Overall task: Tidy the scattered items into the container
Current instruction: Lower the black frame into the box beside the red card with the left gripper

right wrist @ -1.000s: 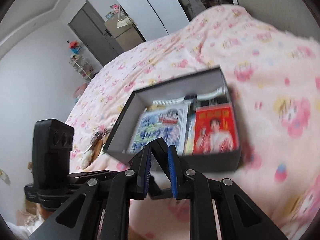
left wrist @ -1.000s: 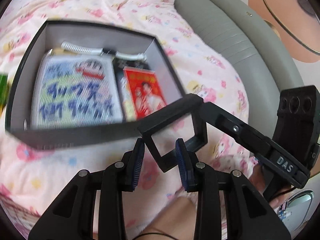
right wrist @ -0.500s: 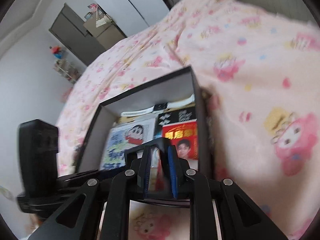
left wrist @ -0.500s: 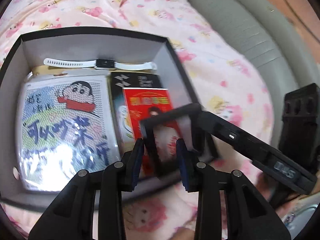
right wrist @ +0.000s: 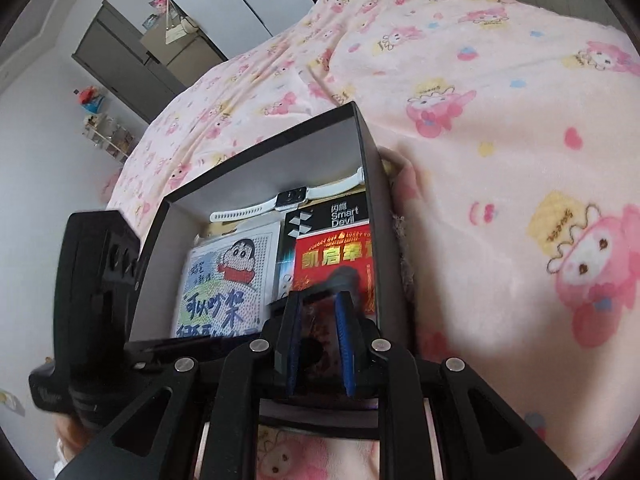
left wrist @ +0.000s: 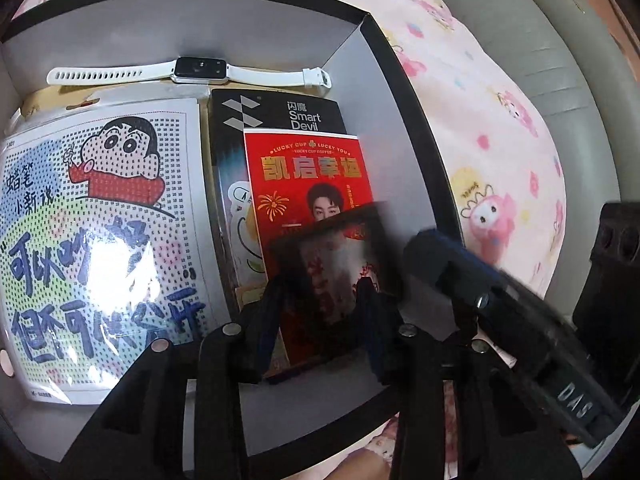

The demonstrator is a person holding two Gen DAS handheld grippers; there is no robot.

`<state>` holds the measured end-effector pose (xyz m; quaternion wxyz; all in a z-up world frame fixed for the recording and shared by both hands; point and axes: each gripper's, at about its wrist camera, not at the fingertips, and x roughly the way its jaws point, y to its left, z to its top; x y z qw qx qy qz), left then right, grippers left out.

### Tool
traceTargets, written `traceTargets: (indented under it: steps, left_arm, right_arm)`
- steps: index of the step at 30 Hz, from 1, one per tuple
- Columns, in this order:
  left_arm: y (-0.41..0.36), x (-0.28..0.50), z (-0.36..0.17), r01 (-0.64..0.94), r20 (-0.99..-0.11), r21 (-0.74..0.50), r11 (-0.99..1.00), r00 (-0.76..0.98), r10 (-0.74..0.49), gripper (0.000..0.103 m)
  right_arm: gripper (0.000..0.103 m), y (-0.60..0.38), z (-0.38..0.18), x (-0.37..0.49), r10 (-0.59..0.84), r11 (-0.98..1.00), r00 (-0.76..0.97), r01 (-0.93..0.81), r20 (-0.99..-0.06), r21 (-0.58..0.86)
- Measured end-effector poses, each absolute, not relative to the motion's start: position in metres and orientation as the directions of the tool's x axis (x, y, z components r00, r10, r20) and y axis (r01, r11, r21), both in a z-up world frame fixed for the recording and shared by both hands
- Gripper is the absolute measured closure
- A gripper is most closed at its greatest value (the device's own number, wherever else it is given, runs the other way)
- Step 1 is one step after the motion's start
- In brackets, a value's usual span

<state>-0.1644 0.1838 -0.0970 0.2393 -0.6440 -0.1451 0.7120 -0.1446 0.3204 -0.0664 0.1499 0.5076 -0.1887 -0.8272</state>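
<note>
Left gripper: your jaws are opening, wider apart than a second ago. The black frame stands between the pads, too blurred to show any pad pressing on it.

Right gripper: it is clamped on the frame's other side, with the same narrow gap as before.

Change since a second ago:
- Then the frame hung over the blanket, short of the box's near wall.
- Now both grippers have come down and forward, and the frame sits inside the box, low over the red card near the right wall.

Box contents:
- The red card overlaps a black Smart Devil pack.
- A cartoon sheet fills the left half.
- A white watch lies stretched along the far wall.

Surface and room:
- The box rests on the pink printed blanket on a bed.
- Grey padded bed edge lies beyond the box's right side.
- The right wrist view shows white walls and a grey door past the far end of the bed.

Clearance:
- The box floor is almost fully covered.
- A bare grey strip shows between the red card and the right wall, and another at the near right corner.
- You have open blanket to the right of the box.
</note>
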Motion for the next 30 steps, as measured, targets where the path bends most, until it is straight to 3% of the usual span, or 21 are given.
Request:
traceTargets:
  steps: [6, 9, 14, 21, 30]
  left_arm:
    - [0.173, -0.161, -0.08, -0.139, -0.809, -0.56, -0.817, -0.122, 0.575, 0.067]
    - [0.168, -0.159, -0.077, -0.12, -0.813, -0.547, -0.828, -0.157, 0.56, 0.067]
    - [0.174, -0.163, -0.087, -0.092, -0.871, -0.46, -0.883, -0.149, 0.469, 0.067]
    - [0.202, -0.165, -0.087, -0.17, -0.874, -0.458, -0.873, -0.092, 0.476, 0.063]
    - [0.189, -0.18, -0.083, -0.15, -0.863, -0.449, -0.881, -0.183, 0.471, 0.066]
  right_arm:
    - [0.088, 0.342, -0.047, -0.129, -0.508, -0.813, -0.512, 0.02, -0.693, 0.582]
    - [0.088, 0.356, -0.033, -0.119, -0.474, -0.817, -0.581, 0.009, -0.661, 0.577]
    - [0.088, 0.372, -0.04, -0.123, -0.419, -0.828, -0.581, -0.071, -0.698, 0.557]
    - [0.087, 0.368, -0.061, -0.134, -0.421, -0.836, -0.513, -0.101, -0.748, 0.54]
    - [0.087, 0.372, -0.061, -0.136, -0.402, -0.843, -0.55, -0.092, -0.733, 0.531]
